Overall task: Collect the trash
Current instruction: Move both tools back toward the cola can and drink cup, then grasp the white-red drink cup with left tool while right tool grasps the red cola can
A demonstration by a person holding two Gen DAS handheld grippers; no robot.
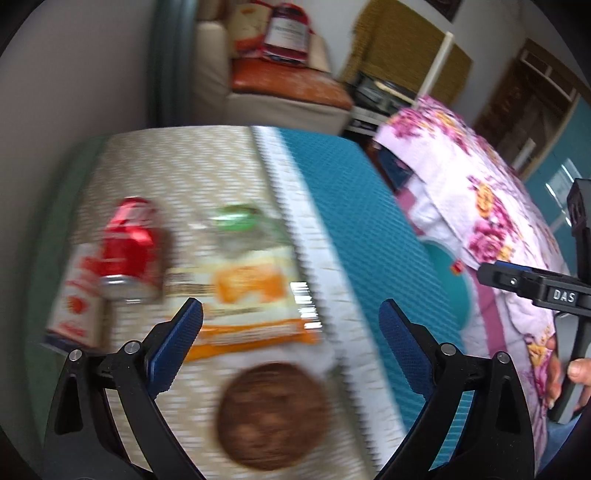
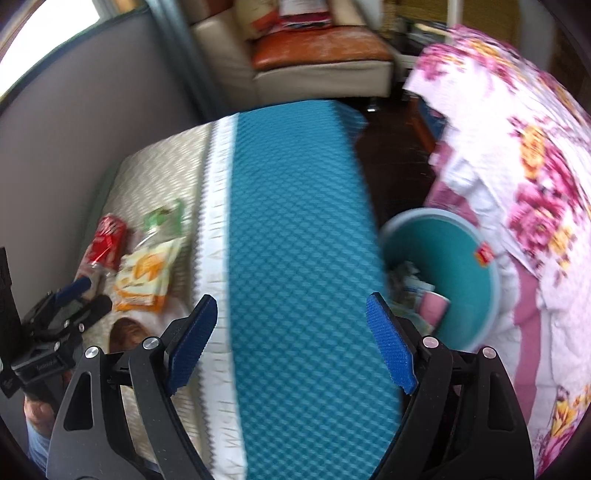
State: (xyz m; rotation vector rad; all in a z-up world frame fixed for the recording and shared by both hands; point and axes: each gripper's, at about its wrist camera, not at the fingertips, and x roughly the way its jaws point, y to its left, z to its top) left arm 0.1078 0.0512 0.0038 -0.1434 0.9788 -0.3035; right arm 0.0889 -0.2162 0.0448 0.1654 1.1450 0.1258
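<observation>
Hovering with jaws wide and empty, left gripper [image 1: 291,328] sits over a red can [image 1: 129,247], orange wrapper [image 1: 247,295] and brown disc [image 1: 271,413] on the table [image 1: 177,166]; right gripper [image 2: 291,339], also spread wide, beside the teal bin [image 2: 480,317].

Grey wall [image 2: 92,122] runs along the left, with a bright window [image 2: 48,33] at its upper corner admitting daylight. A cream armchair [image 1: 214,74] with an orange-brown seat cushion [image 2: 321,48] stands at the far end. Dark floor [image 2: 399,173] lies between the table and a bed covered in a pink floral quilt [image 2: 535,177]. A woven yellowish panel [image 1: 399,48] backs the far wall.
</observation>
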